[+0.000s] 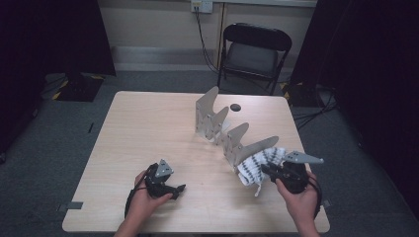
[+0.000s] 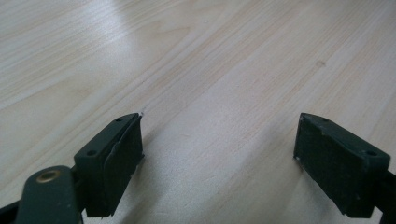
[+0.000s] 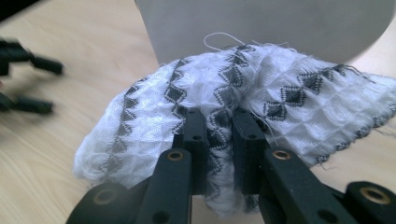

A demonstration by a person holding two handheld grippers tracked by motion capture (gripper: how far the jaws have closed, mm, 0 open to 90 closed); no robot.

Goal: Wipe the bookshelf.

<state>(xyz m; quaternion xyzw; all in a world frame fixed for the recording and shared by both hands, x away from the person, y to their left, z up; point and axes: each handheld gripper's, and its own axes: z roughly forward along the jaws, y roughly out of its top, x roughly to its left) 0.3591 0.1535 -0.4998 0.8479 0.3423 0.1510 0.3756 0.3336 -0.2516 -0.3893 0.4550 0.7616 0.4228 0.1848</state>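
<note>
The cloth (image 3: pixel 224 107), white with dark zigzag stripes, is pinched in a fold between the jaws of the right hand-held gripper (image 3: pixel 219 126), which are drawn close together on it, so the fabric bunches at the grip and spreads out to either side beyond them. Seen from the high view, the cloth (image 1: pixel 258 165) hangs just ahead of that hand-held gripper (image 1: pixel 267 171), against the near end of a grey rack (image 1: pixel 232 136) with upright fins; the grip seems meant to carry the cloth to or from a fin. The rack runs away from the hand-held gripper across the tabletop (image 1: pixel 148 128).

The left hand-held gripper (image 1: pixel 179 188) rests well apart on the person's other side, its jaws standing wide with nothing between them but bare tabletop (image 2: pixel 196 70), probably waiting to help. A folding chair (image 1: pixel 252 49) stands beyond the far edge.
</note>
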